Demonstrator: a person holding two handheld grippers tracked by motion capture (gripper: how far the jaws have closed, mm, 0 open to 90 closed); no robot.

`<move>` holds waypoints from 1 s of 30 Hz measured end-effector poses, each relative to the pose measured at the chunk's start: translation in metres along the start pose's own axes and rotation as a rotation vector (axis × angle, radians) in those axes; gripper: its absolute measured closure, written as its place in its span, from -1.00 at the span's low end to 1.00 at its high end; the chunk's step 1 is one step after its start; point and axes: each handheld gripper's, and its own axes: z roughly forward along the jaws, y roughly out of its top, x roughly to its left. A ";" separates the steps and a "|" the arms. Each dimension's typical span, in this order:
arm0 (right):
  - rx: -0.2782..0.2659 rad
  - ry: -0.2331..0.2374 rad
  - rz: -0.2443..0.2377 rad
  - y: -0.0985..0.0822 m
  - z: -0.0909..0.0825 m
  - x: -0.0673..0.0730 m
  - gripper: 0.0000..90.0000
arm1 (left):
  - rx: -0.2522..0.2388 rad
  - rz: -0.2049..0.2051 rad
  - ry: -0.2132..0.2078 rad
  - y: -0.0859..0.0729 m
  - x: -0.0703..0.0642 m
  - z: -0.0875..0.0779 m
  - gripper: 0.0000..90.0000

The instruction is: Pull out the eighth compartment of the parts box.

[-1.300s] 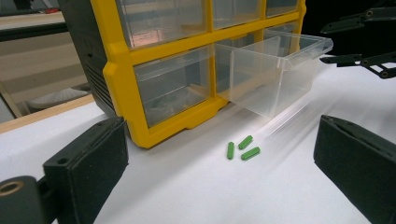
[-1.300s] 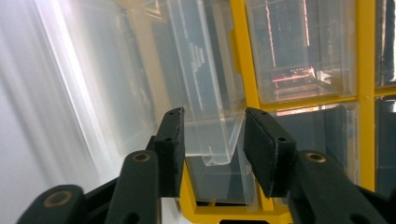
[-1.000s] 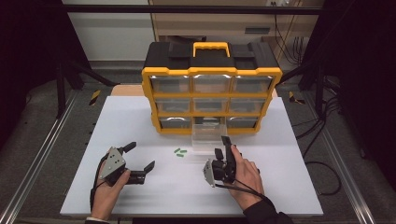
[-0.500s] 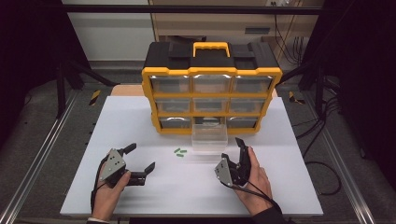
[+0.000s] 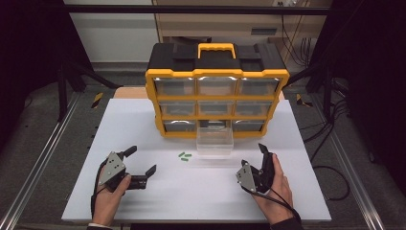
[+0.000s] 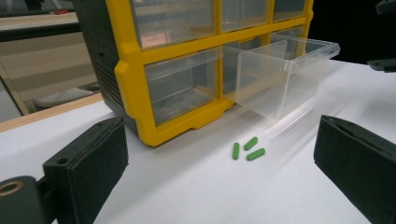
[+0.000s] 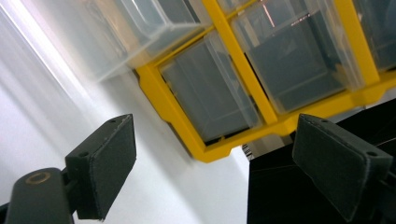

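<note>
Sitting on the white bench (image 5: 143, 120) is a yellow-and-black drawer organizer (image 5: 216, 91), with its bottom-middle clear drawer (image 5: 215, 141) pulled out toward the person. Both tools are low near the front edge: left gripper (image 5: 142, 161) has its fingers wide open and empty, and so does the right gripper (image 5: 253, 155). Three little green pegs (image 6: 247, 149) lie just left of the drawer. My guess: next up is pinching one peg and dropping it in the drawer, which needs a careful flat grab.
</note>
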 end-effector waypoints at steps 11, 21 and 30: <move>-0.003 0.069 0.114 -0.023 0.000 -0.010 -0.76 | 0.008 -0.006 0.013 -0.001 0.000 0.000 -0.95; 0.001 0.166 0.366 -0.040 0.008 -0.032 -0.75 | 0.044 -0.021 0.012 -0.007 0.001 0.000 -0.95; -0.064 0.288 0.589 -0.048 0.003 -0.047 -0.71 | 0.048 -0.037 -0.042 -0.001 -0.009 0.004 -0.95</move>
